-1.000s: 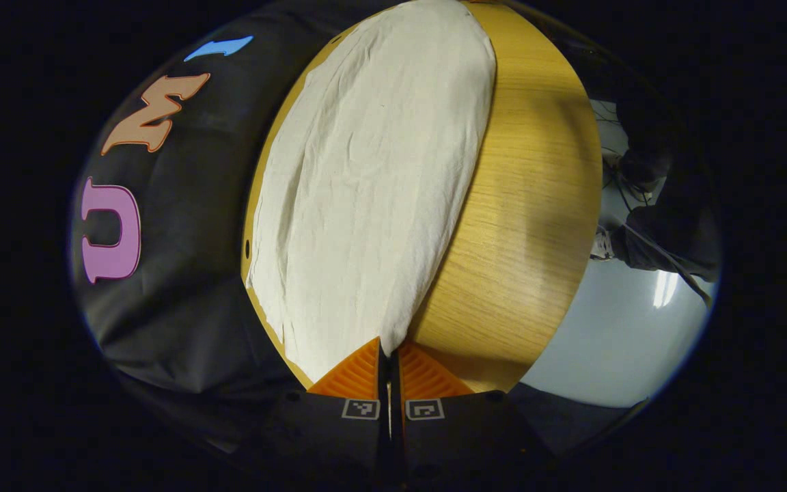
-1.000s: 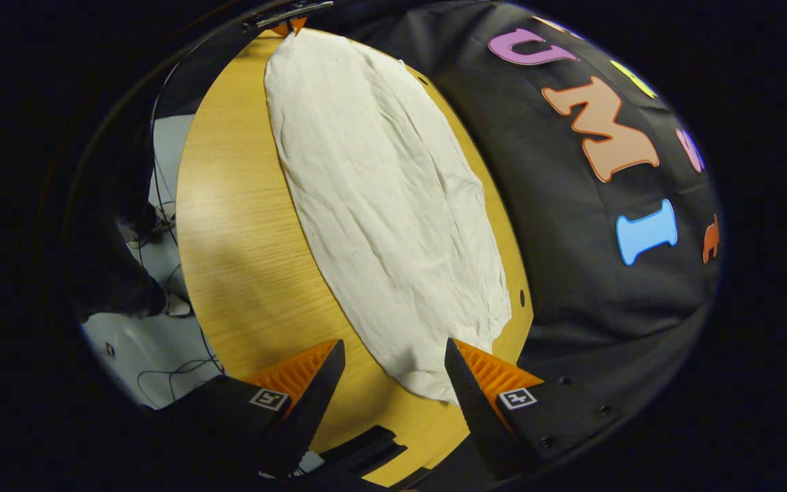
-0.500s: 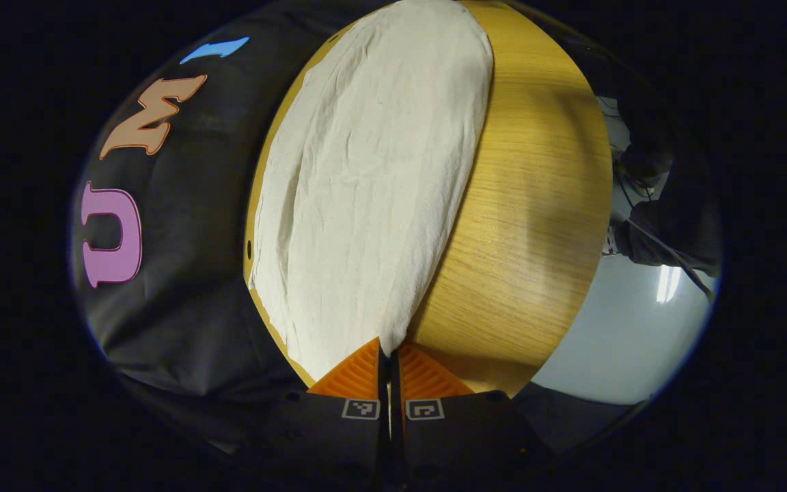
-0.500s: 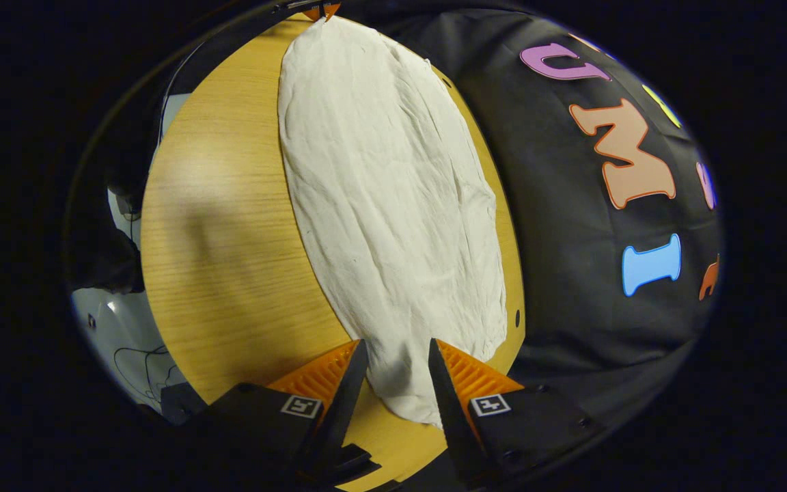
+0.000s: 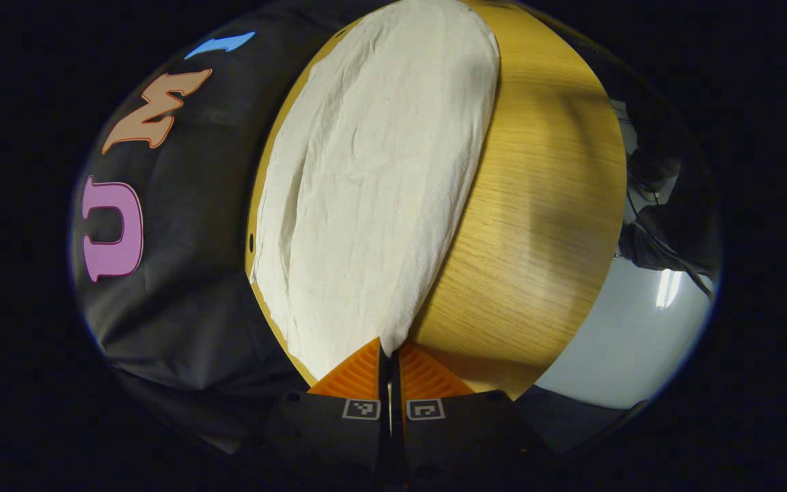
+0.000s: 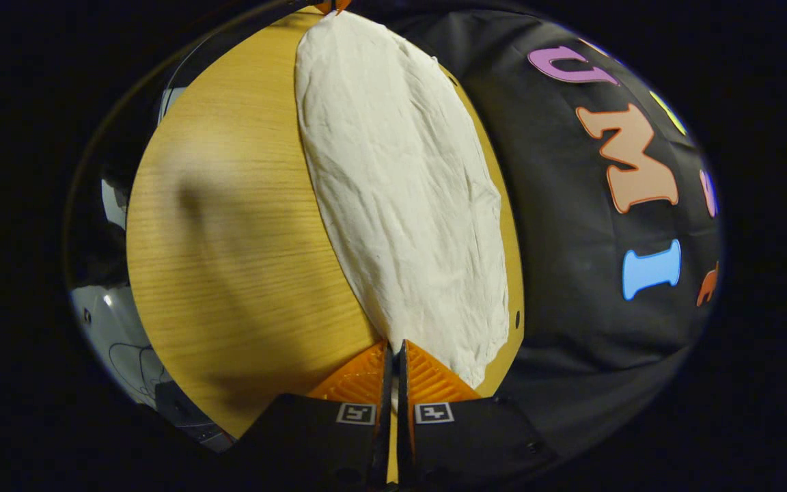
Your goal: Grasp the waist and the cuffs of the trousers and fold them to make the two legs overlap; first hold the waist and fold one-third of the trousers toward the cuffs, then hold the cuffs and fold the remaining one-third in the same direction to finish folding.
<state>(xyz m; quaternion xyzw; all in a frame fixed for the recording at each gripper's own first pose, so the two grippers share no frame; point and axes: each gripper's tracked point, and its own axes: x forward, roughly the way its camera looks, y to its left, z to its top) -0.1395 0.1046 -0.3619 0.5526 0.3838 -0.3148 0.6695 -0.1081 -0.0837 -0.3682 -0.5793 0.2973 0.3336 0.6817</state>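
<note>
**Both ends pinched**

My left hand-held gripper and right hand-held gripper are each clamped on opposite ends of the trousers, which lie flat along the wooden bench by the black cloth wall. Pale floor beyond.
</note>
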